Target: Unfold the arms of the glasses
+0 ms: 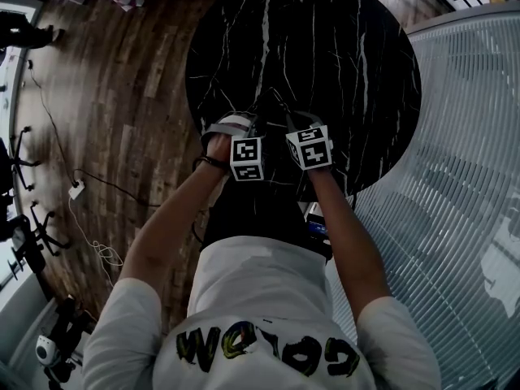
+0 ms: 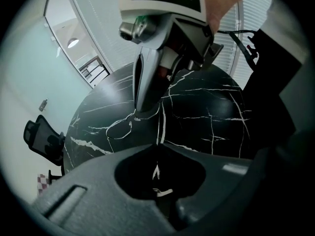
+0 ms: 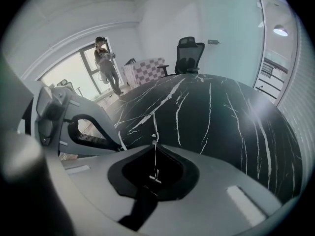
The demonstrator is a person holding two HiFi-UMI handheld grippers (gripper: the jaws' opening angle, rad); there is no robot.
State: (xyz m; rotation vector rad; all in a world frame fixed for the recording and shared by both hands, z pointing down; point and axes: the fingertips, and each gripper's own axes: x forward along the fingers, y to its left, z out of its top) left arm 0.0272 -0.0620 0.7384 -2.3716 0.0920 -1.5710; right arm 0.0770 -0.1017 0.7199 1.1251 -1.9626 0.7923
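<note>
Table: black, white-veined marble pattern. Floor: brown wood planks. Person's shirt: white, black-and-yellow lettering. Office chair: black.

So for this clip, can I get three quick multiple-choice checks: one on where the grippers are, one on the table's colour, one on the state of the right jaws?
1. Both grippers are held over:
A. a kitchen sink
B. the round table, near the person's edge of it
C. a shelf

2. The table top is:
A. black with white veins
B. plain white
C. red

3. The right gripper's jaws are:
A. wide apart and empty
B. out of view
C. shut on a thin wire-like part, apparently of the glasses

Answers:
1 B: the head view shows the left gripper and right gripper side by side above the table, at its near rim.
2 A: all three views show a dark marble surface with white lines.
3 C: the right gripper view shows the jaws together, with the glasses showing as a fine wire rising from the tips.
</note>
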